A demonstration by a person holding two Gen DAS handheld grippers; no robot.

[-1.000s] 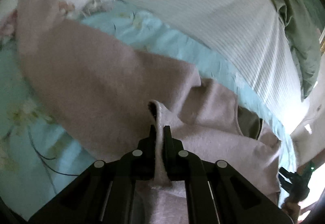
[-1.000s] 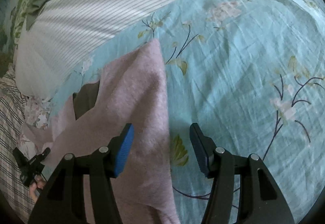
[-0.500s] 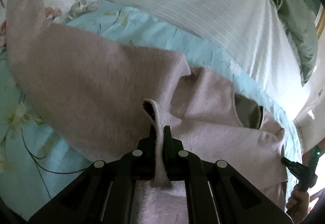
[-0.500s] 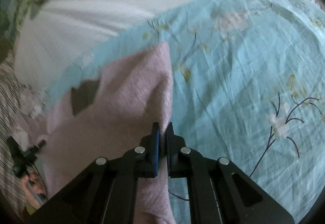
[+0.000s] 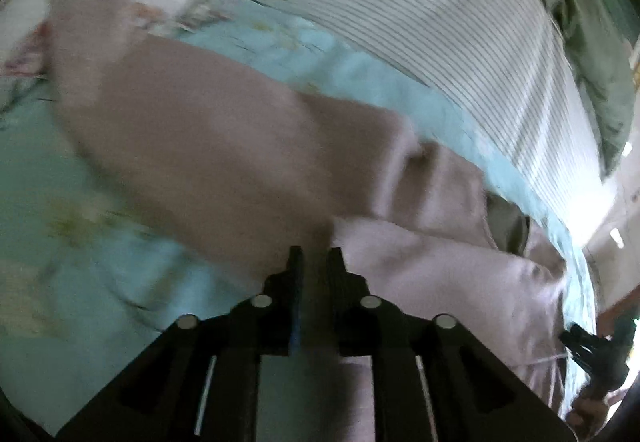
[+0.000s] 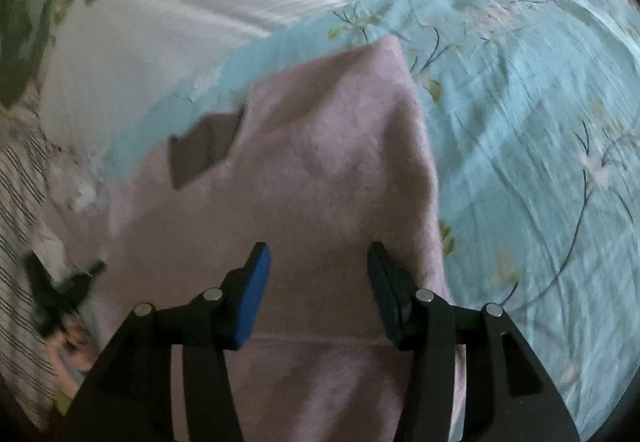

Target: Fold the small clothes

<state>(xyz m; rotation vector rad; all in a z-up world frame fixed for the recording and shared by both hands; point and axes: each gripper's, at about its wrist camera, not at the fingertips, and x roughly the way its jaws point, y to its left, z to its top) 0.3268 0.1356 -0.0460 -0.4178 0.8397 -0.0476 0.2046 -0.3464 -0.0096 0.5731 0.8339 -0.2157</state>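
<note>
A pink fleece garment lies spread on a light blue floral bedsheet. It also shows in the right wrist view, with a dark opening at its far left. My left gripper hovers over the garment's edge with its jaws a narrow gap apart and no cloth between them. My right gripper is open and empty, its blue-padded fingers just above the garment's near part.
A white striped pillow lies along the far side of the bed, also in the right wrist view. A green floral cloth sits beyond it. The other gripper and hand show at each view's edge.
My left gripper has let go of the fold of pink cloth it held. My right gripper, shut on the garment's edge half a second ago, has opened wide. The garment now lies flat.
</note>
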